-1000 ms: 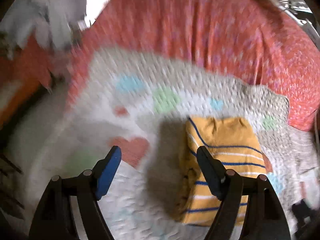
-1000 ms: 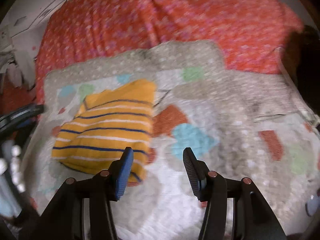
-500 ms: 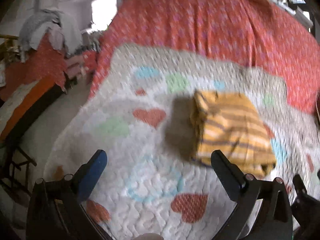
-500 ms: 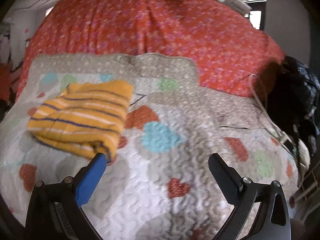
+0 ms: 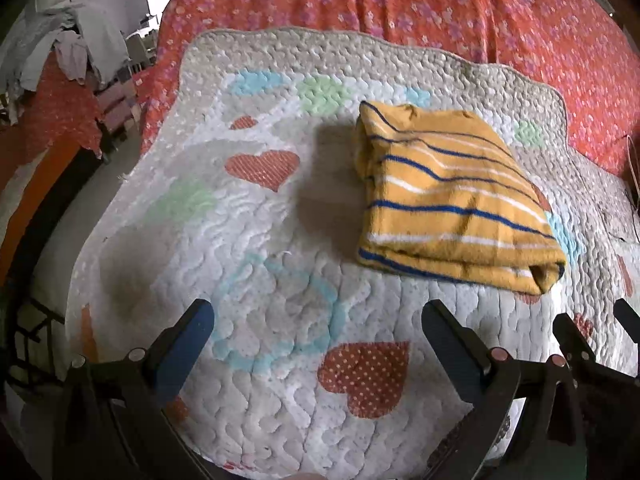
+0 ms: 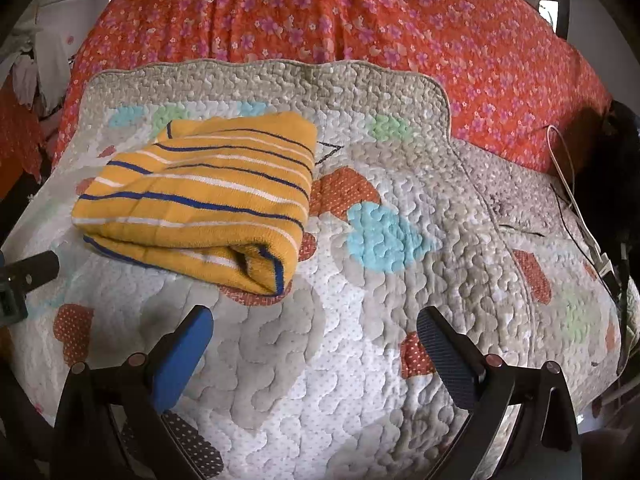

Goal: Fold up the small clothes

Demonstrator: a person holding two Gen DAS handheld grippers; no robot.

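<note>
The left gripper is wide open, with nothing between its two fingers. The right gripper is wide open too, and empty. Both have just been opening up, and no cloth is caught in either one.

The small yellow striped garment lies on the heart quilt, folded into a thick, neat bundle. It sits ahead of both grippers, and neither one touches it. It is to the right of the left gripper and to the left of the right gripper, so it lies between them.

I think the garment is soft, light and a bit fluffy, like a towel. It will bend and flop if you lift it by one corner, and the layers could slide apart. It will not break. A good place to hold it looks like the thick rolled edge at the near end, pinching all the layers together.

The left view shows the far left side of the room, with a pile of grey clothes there. The right view does not show that pile well. But it shows the rolled end of the bundle up close, and a thin white cord by the red flowered blanket.
</note>
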